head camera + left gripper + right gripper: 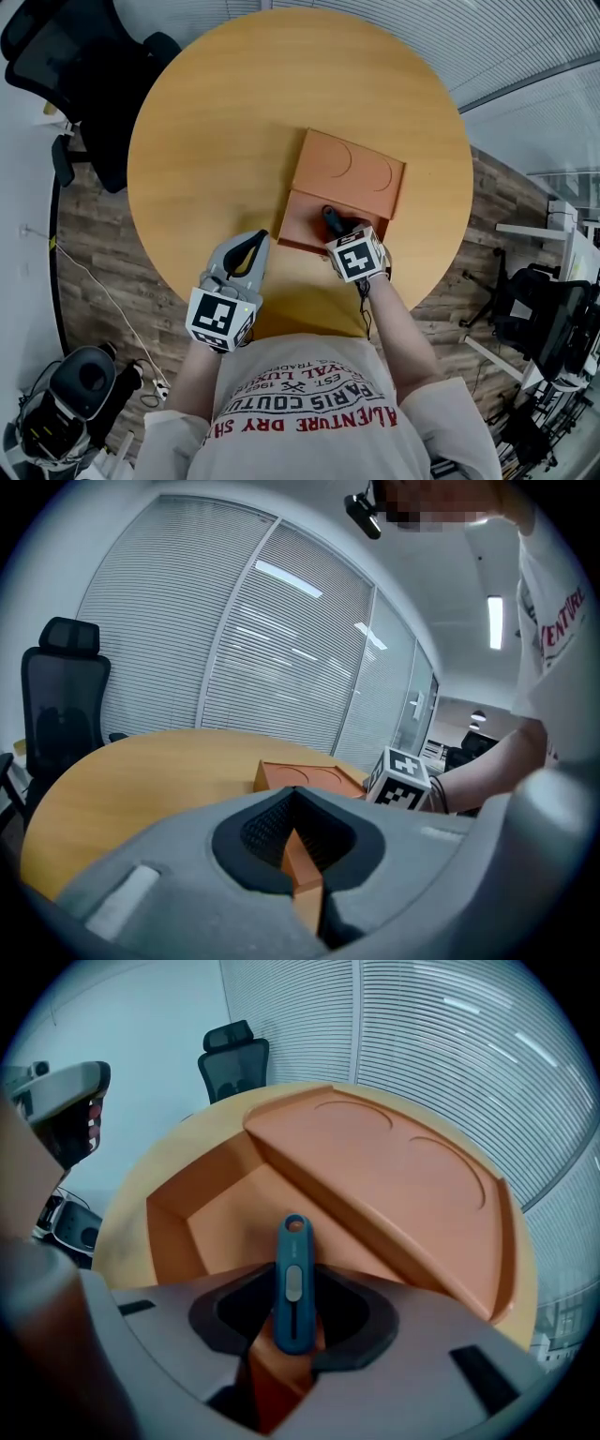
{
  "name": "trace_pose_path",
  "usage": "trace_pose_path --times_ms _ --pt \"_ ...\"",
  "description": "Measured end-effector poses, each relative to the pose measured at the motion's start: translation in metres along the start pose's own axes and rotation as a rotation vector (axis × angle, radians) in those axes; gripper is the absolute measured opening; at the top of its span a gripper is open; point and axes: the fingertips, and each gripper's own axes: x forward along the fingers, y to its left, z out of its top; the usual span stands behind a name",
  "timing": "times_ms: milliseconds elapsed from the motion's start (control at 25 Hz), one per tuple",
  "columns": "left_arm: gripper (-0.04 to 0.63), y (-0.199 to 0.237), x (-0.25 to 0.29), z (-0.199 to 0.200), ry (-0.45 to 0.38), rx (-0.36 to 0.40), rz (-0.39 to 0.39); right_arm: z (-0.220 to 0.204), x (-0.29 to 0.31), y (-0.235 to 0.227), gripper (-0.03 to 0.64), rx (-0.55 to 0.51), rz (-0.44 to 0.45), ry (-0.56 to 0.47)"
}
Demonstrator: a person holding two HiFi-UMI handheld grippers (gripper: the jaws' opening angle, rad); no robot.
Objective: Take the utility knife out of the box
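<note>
An orange box (347, 173) lies on the round wooden table (216, 141), its lid (394, 1176) slid back so the near tray (225, 1213) is uncovered. A blue utility knife (292, 1279) with a grey slider lies down in that tray. My right gripper (330, 217) points steeply down into the tray, and in the right gripper view (289, 1333) its jaws sit against both sides of the knife's near end. My left gripper (262, 234) rests at the table's near edge, left of the box, aimed level at the box (300, 775). Its jaws (298, 855) are together and hold nothing.
A black office chair (84, 75) stands by the table's far left side. More chairs and desks (544, 309) are at the right. A black and grey device (75, 394) sits on the floor at lower left. Window blinds (234, 649) run behind the table.
</note>
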Motion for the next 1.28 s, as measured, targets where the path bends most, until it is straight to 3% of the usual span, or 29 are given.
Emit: trace_pose_path --times_ms 440,640,1000,1280 --pt "-0.005 -0.01 -0.015 0.008 -0.011 0.026 -0.005 -0.002 -0.01 0.006 0.135 0.018 0.005 -0.069" --pt "-0.005 -0.022 -0.028 0.011 -0.033 0.005 -0.026 0.003 -0.042 0.013 0.133 0.031 0.002 -0.164" --pt "-0.005 -0.049 -0.051 0.029 -0.085 0.065 -0.056 0.015 -0.118 0.024 0.133 0.023 -0.05 -0.346" --pt "-0.005 -0.078 -0.076 0.048 -0.137 0.136 -0.097 0.015 -0.199 0.043 0.133 0.034 -0.151 -0.587"
